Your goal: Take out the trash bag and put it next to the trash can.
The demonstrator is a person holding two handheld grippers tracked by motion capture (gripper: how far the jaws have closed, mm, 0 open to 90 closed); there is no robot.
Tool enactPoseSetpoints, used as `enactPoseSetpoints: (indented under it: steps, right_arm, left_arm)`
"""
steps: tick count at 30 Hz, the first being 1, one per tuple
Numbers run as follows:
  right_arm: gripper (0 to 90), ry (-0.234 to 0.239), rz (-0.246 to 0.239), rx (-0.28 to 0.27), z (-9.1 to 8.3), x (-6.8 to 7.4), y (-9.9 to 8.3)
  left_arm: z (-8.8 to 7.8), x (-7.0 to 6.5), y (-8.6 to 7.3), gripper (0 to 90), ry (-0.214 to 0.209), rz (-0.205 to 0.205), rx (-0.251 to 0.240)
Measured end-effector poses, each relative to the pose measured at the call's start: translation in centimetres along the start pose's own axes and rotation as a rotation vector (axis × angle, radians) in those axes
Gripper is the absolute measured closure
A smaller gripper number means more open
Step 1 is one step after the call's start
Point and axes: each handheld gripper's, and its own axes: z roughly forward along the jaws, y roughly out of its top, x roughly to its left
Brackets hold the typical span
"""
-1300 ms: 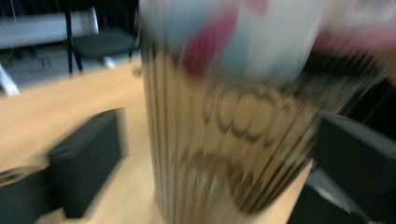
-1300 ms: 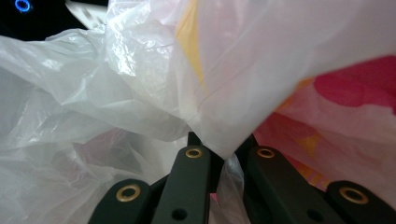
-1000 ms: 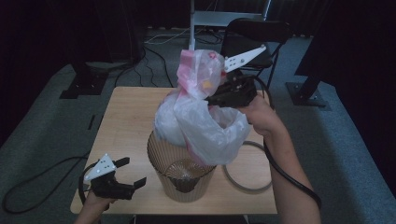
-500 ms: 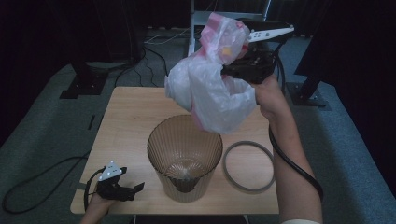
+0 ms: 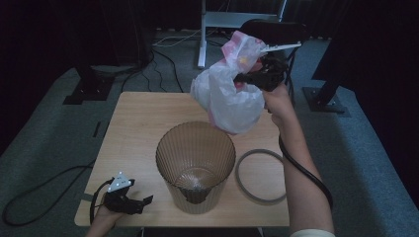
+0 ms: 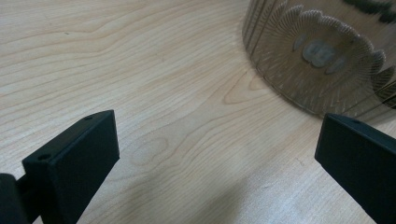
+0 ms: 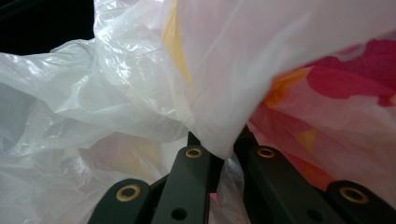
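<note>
Two grippers, right gripper (image 5: 247, 78) clamped on a white plastic bag (image 5: 230, 96) above the table's far right, left gripper (image 5: 143, 202) wide open, resting near-left by the brown bin (image 5: 195, 165)

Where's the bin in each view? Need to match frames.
High view: bin bottom centre on the table, empty, below the bag.
Left gripper view: bin top right, ribbed wall and base.
Right gripper view: not in it; bag instead.
Shared landmark: the wood-grain table.
</note>
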Motion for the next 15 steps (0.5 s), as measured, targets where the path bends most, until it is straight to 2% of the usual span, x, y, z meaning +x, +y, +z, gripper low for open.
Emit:
enactPoseSetpoints:
  steps: [8, 15]
  right_arm:
    - [89.5, -0.054, 0.119, 0.022, 2.3, -3.5, -2.9]
    - [89.5, -0.098, 0.191, 0.056, 3.9, -5.8, -5.0]
  left_arm:
    - [0.3, -0.1, -0.1, 0.0, 0.001, 0.006, 0.006]
    - [0.4, -0.2, -0.2, 0.0, -0.004, 0.008, 0.008]
